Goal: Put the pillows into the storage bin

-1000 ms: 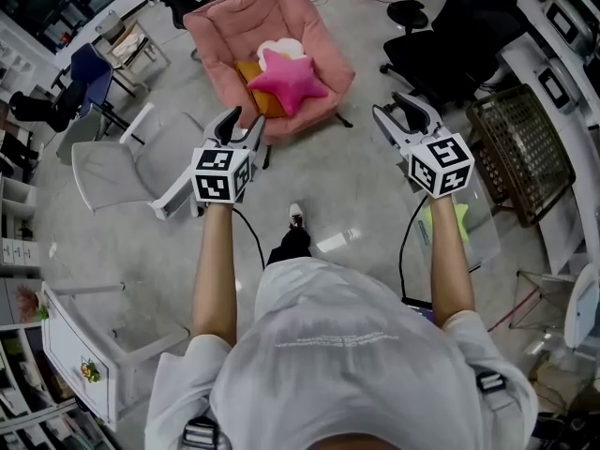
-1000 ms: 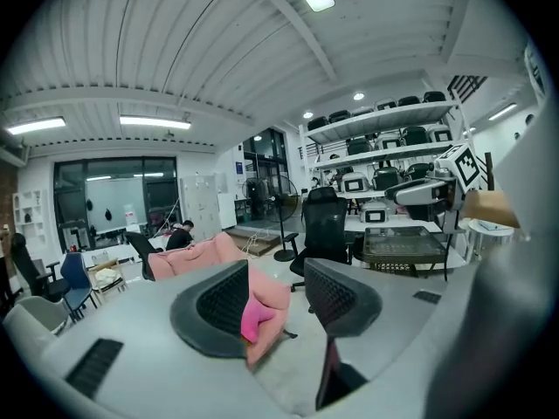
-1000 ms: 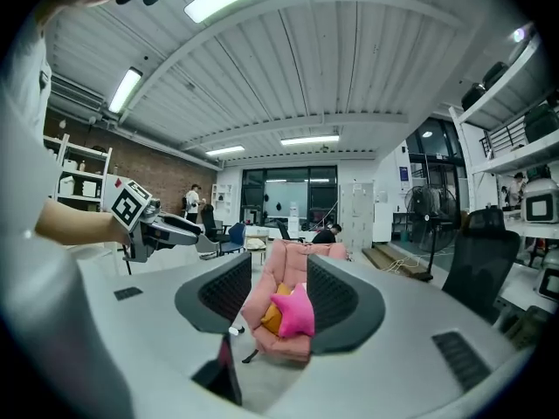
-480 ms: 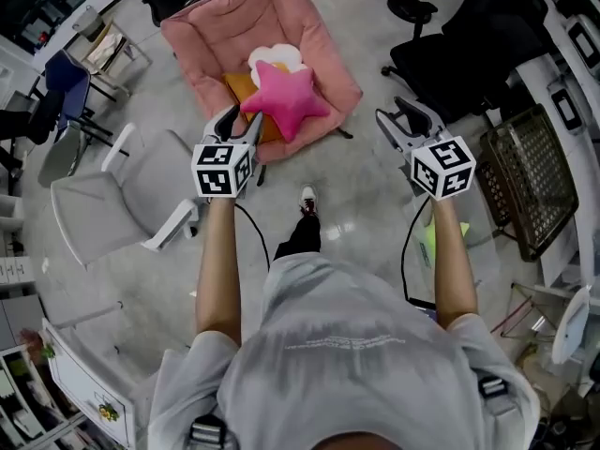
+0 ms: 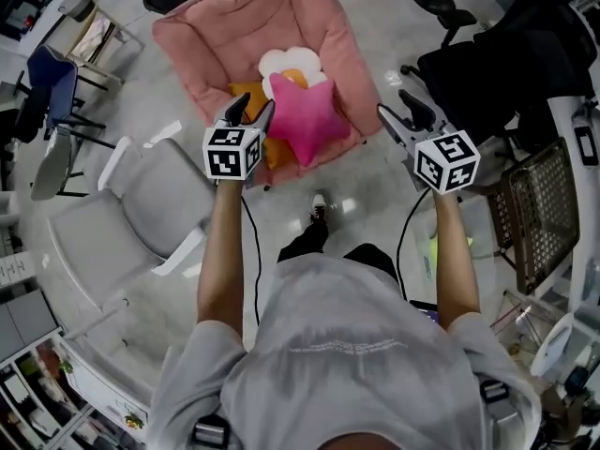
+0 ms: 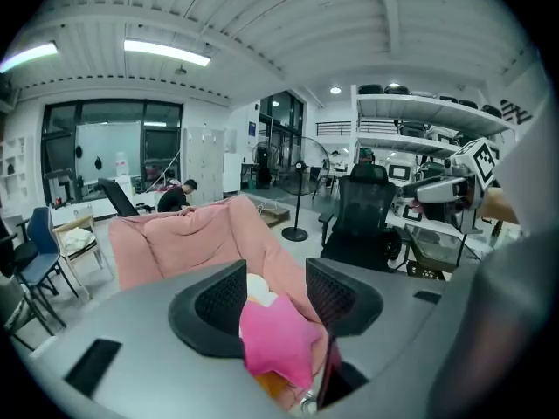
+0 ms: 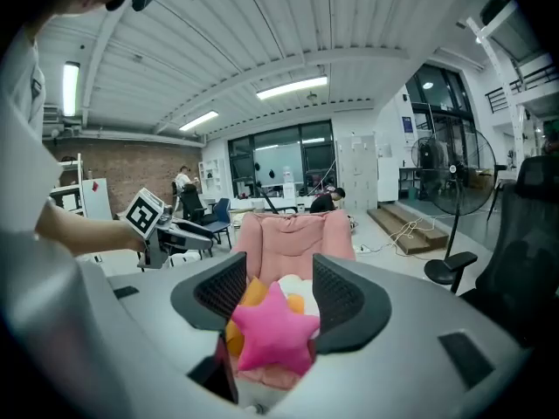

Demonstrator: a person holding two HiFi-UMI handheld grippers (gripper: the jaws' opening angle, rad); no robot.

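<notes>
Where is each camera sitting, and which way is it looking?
Head view: on the person's head, facing steeply down at the pink star-shaped plush pillow on the pink cushioned armchair; both forearms, left tongs and right tongs show.
Left gripper view: rides the left tongs, facing along open, empty jaws toward the armchair; right tongs show at right.
Right gripper view: rides the right tongs, whose empty jaws have just been opening, facing the armchair; left forearm shows.
Shared: every view sees that pillow.

Dim scene, ceiling strip lights [image 6: 166,52] glow above the pink chair [image 6: 188,238], pale glare on floor [image 5: 349,204] just in front of it — fisheye bending, dark corners, soft edges.
</notes>
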